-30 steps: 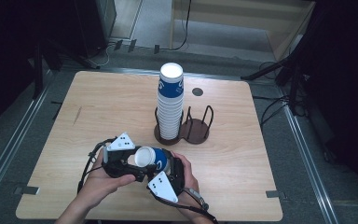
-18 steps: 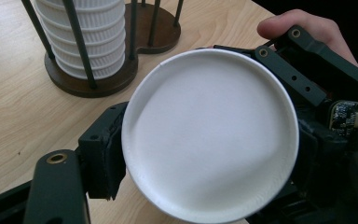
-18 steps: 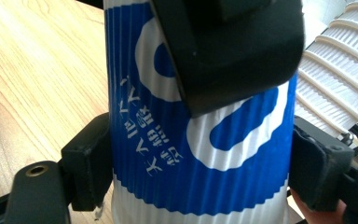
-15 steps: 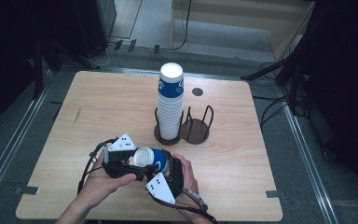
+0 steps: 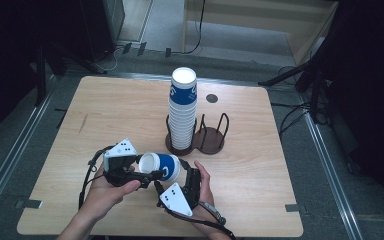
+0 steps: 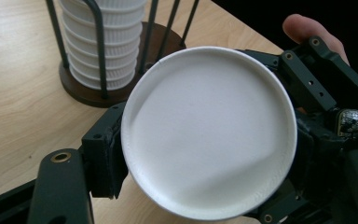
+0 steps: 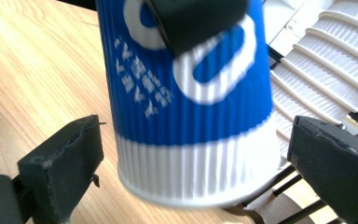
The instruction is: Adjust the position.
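Note:
A blue and white ribbed paper cup (image 5: 162,166) lies on its side above the table's front edge, between both hands. My left gripper (image 5: 151,169) is shut on it near the base. The cup's white base (image 6: 209,130) faces this gripper's camera, with a jaw on each side. My right gripper (image 5: 176,176) is at the cup's other end. Its jaws have just been opening. In the right gripper view the pads (image 7: 63,163) stand apart from the cup (image 7: 191,116) on both sides.
A tall stack of upturned cups (image 5: 182,110) stands in a dark two-ring wire holder (image 5: 211,140) at the table's middle. The holder's right ring has nothing in it. A small dark disc (image 5: 211,98) lies behind it. Bare wood (image 5: 105,115) stretches to the left.
The cup and both hands stay nearly in place in front of the holder. No clear shift shows in the high view.

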Action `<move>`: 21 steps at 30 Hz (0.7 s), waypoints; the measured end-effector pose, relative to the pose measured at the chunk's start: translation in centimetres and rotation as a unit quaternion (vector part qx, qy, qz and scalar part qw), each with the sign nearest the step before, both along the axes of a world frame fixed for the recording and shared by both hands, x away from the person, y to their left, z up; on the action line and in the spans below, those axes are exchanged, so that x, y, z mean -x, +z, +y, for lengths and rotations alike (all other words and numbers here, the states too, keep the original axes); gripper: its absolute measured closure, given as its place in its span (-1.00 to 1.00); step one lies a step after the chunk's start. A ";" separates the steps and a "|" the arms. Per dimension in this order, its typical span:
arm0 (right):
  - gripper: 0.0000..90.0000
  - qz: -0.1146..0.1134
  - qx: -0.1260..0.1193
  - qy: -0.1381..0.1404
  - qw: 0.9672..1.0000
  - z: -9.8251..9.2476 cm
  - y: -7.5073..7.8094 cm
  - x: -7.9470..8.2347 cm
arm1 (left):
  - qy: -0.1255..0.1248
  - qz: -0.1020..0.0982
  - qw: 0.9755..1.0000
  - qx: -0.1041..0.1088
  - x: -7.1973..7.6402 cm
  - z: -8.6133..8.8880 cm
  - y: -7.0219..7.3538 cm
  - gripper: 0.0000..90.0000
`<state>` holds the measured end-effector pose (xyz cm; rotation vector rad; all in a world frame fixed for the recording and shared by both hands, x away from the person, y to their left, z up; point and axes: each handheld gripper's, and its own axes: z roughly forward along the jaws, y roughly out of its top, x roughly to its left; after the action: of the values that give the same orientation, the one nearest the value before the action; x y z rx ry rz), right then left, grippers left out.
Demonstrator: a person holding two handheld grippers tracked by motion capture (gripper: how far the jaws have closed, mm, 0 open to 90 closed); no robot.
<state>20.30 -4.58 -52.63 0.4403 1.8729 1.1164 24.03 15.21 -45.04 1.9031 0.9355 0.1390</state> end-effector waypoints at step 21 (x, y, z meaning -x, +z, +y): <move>-0.98 0.058 -0.064 -0.007 0.996 -1.0 1.0 -0.6 | 0.080 -0.105 0.987 0.095 0.2 2.5 0.1 -0.39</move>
<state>20.87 -5.56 -51.63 0.6004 1.9006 1.2303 23.83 17.74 -44.94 1.6033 0.9229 0.3290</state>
